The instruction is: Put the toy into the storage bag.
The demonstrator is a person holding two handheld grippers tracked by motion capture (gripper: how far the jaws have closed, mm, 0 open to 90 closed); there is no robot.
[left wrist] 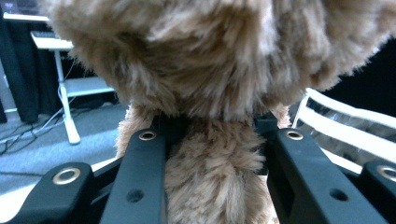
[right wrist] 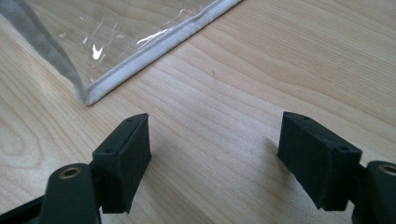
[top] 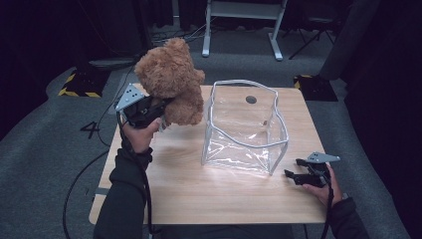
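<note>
My left claw (top: 158, 110) is clamped on the teddy bear (top: 171, 82), and in the left gripper view I can see the two black jaws pressed into a narrow part of its brown fur (left wrist: 212, 172), the fuller body bulging above them. I hold the bear up off the tabletop (top: 189, 194), over the far left part of it, tilted so its head leans up and away from me. What matters now is where the clear bag (top: 245, 127) lies from the bear: it stands just to the right of it, its white-trimmed mouth open upward, the near rim lower than the bear's bottom end. The bear's long axis runs roughly up and down, which I judge suits a drop through that mouth, but it hangs beside the opening, not above it, so I would have to carry it rightward first. My right claw (top: 298, 172) rests low on the tabletop near the bag's right front corner, its jaws apart and holding nothing; in the right gripper view the bag's bottom seam (right wrist: 154, 53) lies just ahead of them, not touching. That claw is nearer the bag and could steady its rim.
</note>
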